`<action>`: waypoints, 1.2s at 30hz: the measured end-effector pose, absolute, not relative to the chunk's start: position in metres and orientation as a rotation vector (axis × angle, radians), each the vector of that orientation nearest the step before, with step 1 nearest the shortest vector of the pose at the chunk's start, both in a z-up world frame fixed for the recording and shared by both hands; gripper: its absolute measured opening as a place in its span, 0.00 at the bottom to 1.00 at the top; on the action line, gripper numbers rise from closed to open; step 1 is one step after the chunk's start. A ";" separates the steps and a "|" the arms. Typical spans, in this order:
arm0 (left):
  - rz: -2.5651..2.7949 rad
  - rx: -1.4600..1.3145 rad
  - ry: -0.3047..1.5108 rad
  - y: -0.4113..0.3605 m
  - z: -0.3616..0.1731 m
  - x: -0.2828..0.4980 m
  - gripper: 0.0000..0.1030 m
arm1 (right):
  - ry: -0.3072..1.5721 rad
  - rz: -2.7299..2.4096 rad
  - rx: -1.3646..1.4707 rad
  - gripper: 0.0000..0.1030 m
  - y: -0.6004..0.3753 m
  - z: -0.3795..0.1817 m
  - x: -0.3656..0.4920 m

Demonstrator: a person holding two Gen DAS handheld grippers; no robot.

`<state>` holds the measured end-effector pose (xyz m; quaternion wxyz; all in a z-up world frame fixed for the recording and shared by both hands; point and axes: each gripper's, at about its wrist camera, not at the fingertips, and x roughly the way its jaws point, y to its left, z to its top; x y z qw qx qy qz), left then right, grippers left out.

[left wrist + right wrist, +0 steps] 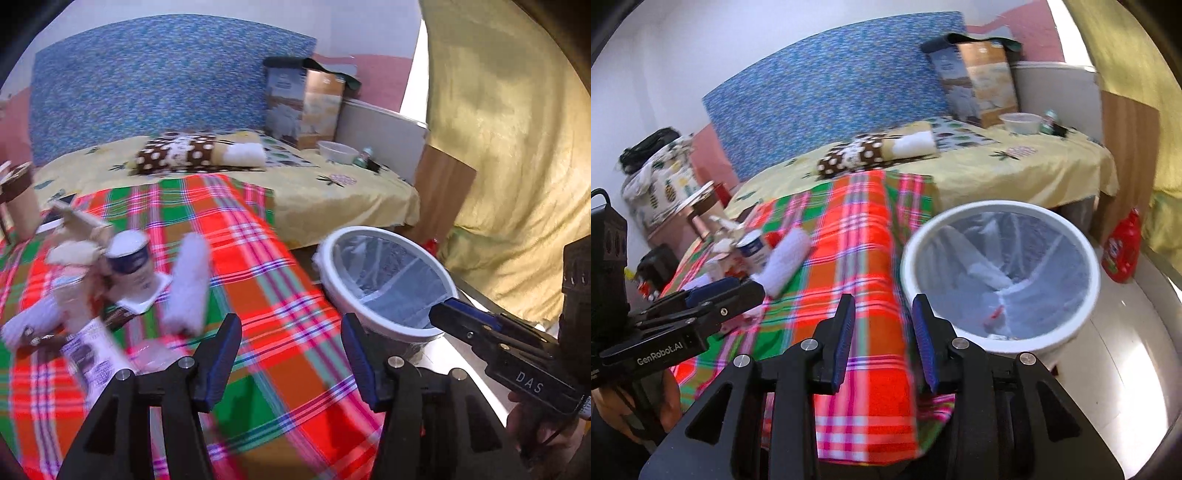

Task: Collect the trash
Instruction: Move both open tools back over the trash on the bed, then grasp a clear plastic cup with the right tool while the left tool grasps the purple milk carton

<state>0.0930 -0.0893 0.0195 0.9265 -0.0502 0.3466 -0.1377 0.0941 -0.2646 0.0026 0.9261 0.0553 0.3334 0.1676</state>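
Observation:
A heap of trash lies on the plaid-covered table (280,258): a paper cup (129,258), a white rolled wad (188,284), crumpled paper (74,254) and printed wrappers (92,354). My left gripper (290,332) hovers open over the cloth to the right of the heap, nothing between its fingers. A white bin (369,229) with a clear liner stands off the table's right edge, a few scraps inside it (997,206). My right gripper (883,306) is open and empty above the table corner beside the bin; in the left wrist view its tip (439,314) reaches over the bin's rim.
Behind the table is a bed (332,199) with a yellow sheet, a dotted pillow (177,151), a cardboard box (303,107) and a bowl (338,151). A red bottle (1123,251) stands on the floor right of the bin. A yellow curtain (517,147) hangs at right.

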 end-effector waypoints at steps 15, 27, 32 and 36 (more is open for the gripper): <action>-0.085 -0.149 0.680 -0.005 0.017 0.044 0.54 | 0.701 0.506 0.043 0.35 -0.204 0.003 0.086; 0.019 -0.195 0.681 0.038 0.007 0.036 0.54 | 0.716 0.598 0.000 0.35 -0.164 -0.001 0.089; 0.041 -0.205 0.688 0.051 0.002 0.037 0.57 | 0.740 0.641 -0.030 0.35 -0.141 -0.006 0.097; 0.054 -0.226 0.697 0.063 -0.002 0.039 0.57 | 0.762 0.663 -0.047 0.39 -0.124 -0.012 0.104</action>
